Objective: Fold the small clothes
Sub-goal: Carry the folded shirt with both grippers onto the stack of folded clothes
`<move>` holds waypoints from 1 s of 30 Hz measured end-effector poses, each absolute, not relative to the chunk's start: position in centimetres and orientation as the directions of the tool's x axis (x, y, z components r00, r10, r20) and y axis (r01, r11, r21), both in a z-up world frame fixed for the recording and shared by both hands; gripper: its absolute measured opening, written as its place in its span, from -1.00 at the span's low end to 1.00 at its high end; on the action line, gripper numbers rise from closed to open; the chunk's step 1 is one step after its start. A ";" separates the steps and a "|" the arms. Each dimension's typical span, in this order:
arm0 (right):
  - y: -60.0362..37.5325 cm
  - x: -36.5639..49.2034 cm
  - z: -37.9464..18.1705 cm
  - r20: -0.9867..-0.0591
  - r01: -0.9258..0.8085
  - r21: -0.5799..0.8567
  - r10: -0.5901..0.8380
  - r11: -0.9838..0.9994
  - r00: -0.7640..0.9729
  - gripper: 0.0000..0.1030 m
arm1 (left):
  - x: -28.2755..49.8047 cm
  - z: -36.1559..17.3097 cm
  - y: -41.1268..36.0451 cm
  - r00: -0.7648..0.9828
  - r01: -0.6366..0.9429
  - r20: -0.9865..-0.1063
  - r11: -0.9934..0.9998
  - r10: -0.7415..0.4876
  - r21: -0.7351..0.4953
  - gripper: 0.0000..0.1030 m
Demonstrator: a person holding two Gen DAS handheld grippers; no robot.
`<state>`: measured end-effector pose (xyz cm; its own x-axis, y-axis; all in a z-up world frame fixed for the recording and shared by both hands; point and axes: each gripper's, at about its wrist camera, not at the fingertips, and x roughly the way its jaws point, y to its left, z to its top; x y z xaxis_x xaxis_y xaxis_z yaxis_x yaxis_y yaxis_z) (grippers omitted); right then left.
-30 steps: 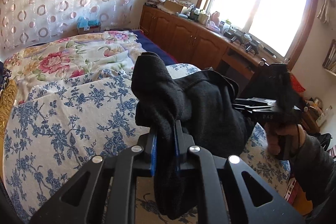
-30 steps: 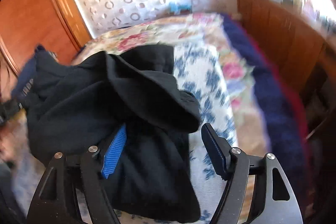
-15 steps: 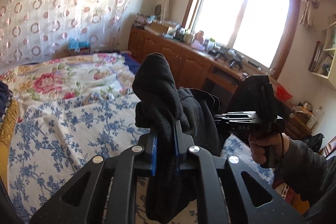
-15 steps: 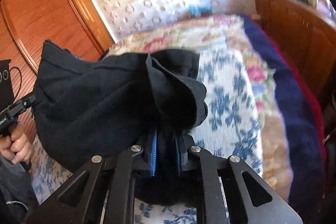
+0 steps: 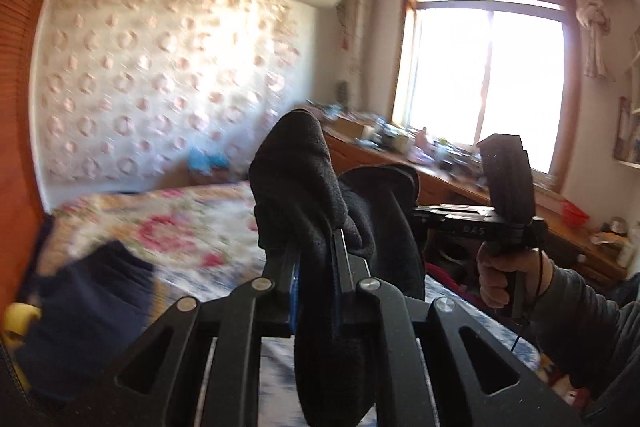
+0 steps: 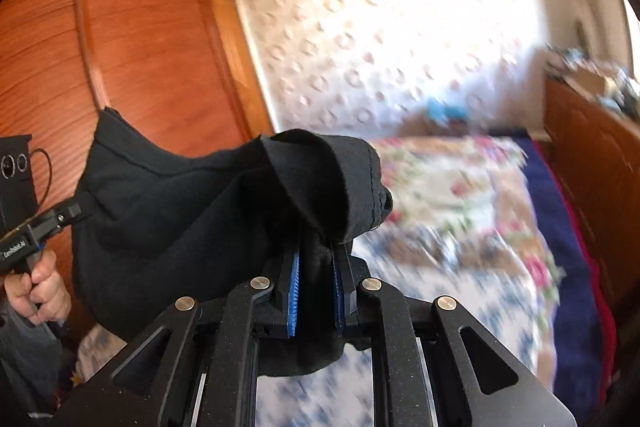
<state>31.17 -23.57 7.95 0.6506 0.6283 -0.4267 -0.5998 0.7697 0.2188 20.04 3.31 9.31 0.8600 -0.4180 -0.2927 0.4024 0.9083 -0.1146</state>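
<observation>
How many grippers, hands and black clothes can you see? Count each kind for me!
Grippers: 2, the left gripper and the right gripper, both shut on the cloth
Hands: 2, the left hand and the right hand
Black clothes held up: 1, the black garment
Total: 5

White lettering "GenRobot.AI" runs along the left hand-held gripper [image 6: 76,211]; nothing else is legible.

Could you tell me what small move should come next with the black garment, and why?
Probably draw the two tools apart to pull the black garment taut. The left tool and right tool are each shut on a bunched edge, and the cloth sags between them above the bed.
</observation>
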 end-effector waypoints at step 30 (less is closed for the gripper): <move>10.1 38.8 5.4 -0.502 -0.806 -0.004 0.696 0.591 0.513 -0.23 | 17.7 -6.8 22.8 0.880 -0.199 -0.474 0.940 0.047 -0.278 -0.77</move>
